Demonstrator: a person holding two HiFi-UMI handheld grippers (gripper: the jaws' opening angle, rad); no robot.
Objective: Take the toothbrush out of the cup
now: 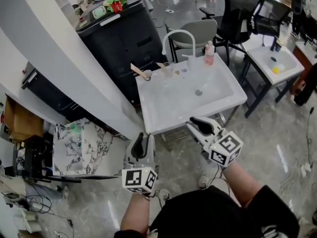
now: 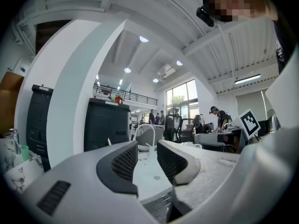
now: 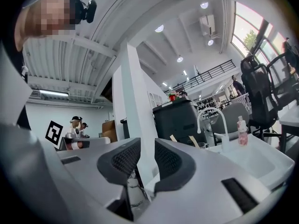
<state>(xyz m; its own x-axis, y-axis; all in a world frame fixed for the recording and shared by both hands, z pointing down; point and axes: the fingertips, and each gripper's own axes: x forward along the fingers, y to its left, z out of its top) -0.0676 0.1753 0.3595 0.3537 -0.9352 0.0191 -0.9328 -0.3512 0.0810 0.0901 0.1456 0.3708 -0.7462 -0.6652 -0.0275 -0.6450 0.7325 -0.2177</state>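
Left hand-held gripper (image 1: 144,137), right hand-held gripper (image 1: 196,123), jaws apart (square-marker cubes (image 1: 139,179))

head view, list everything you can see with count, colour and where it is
sink: one, white, centre
faucet: one, white, back of sink
cups: two, clear-looking, back left of sink
toothbrushes: two, tan, one leaning in each cup
bottle: one, pink, back right of sink
cabinet: one, black, behind sink
grey chair: one, behind faucet
black chair: one, top right
side table: one, white, right of sink
left gripper: one, grey, before the sink's left corner, jaws apart, empty
right gripper: one, grey, at sink's front edge, jaws apart, empty
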